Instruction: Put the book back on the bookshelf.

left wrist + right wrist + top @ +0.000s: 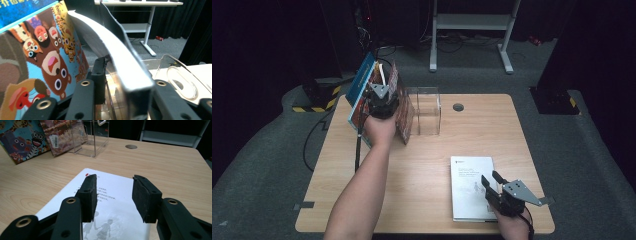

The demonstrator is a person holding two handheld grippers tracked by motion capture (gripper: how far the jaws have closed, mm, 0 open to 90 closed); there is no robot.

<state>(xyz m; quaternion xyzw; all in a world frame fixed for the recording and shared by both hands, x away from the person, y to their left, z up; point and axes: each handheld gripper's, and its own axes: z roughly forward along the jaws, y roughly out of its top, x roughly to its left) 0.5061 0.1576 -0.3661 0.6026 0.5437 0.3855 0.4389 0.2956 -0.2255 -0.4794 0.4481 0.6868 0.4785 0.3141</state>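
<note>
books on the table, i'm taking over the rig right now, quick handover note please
Left gripper: up at the standing books by the clear acrylic holder; a thin book sits between its jaws, whether the pads press on it I cannot tell.
Right gripper: jaws open, empty, above the white book lying flat near the table's front edge.
Done: the animal picture book and a reddish book stand beside the holder.
Left: probably settle the thin book, then pick up the white one.

table (422, 175): clear box (428, 111) at back centre | picture books (362, 95) upright just left of box | left gripper (382, 97) among books | white book (472, 187) flat, front right | right gripper (494, 186) over it
</note>
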